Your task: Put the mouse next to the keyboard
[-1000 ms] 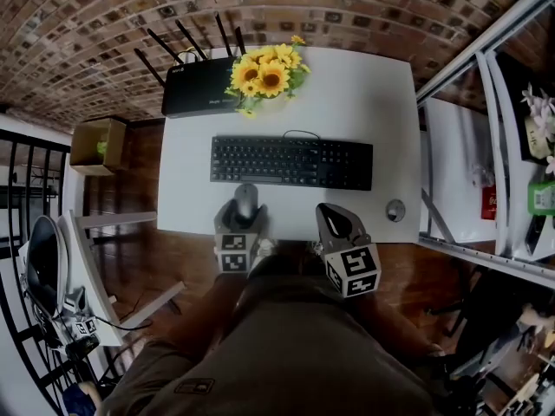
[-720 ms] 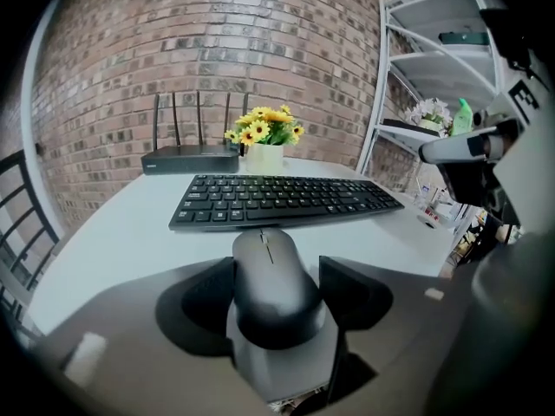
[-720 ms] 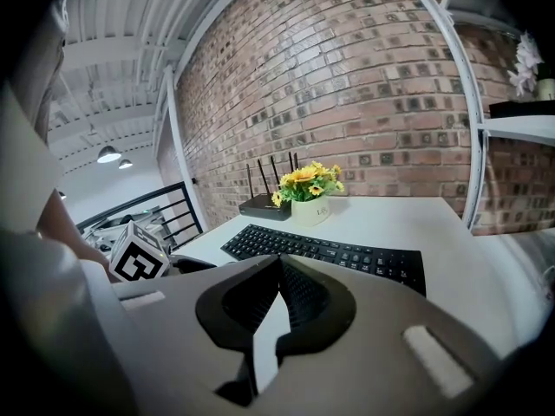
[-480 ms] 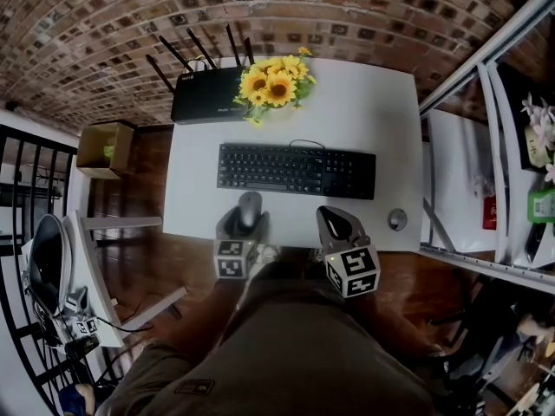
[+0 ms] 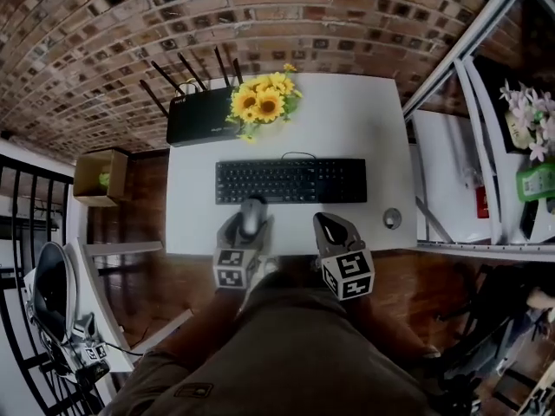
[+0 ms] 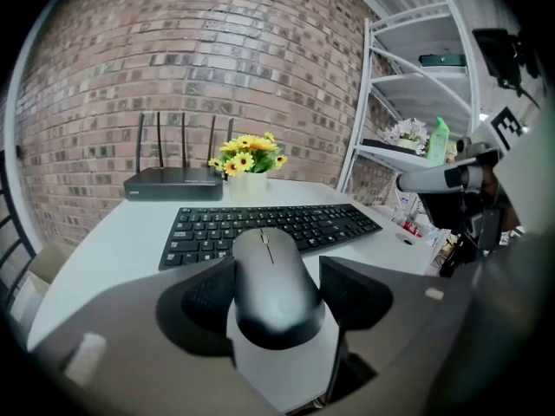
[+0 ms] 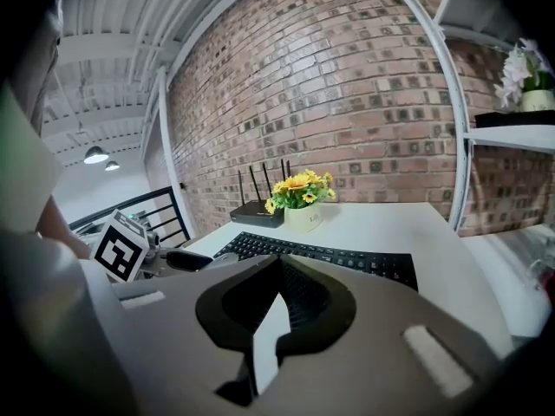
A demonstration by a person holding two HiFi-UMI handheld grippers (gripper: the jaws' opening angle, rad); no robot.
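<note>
The dark grey mouse (image 5: 251, 216) sits between the jaws of my left gripper (image 5: 247, 224), which is shut on it, just in front of the black keyboard (image 5: 290, 180) near the white table's front edge (image 5: 191, 245). In the left gripper view the mouse (image 6: 273, 293) fills the gap of the left gripper (image 6: 277, 269), with the keyboard (image 6: 269, 225) right beyond it. My right gripper (image 5: 326, 225) hovers at the table's front edge, right of the left one, shut on nothing. In the right gripper view its jaws meet (image 7: 279, 265), and the keyboard (image 7: 347, 258) lies ahead.
A black router (image 5: 201, 111) with antennas and a pot of sunflowers (image 5: 260, 102) stand behind the keyboard. A small round grey object (image 5: 392, 218) lies at the table's front right. A white metal shelf (image 5: 451, 146) stands to the right, and a cardboard box (image 5: 94, 176) is on the floor at the left.
My left gripper has carried the mouse a little forward, so it now sits closer to the keyboard's front edge. The right gripper has stayed where it was.
</note>
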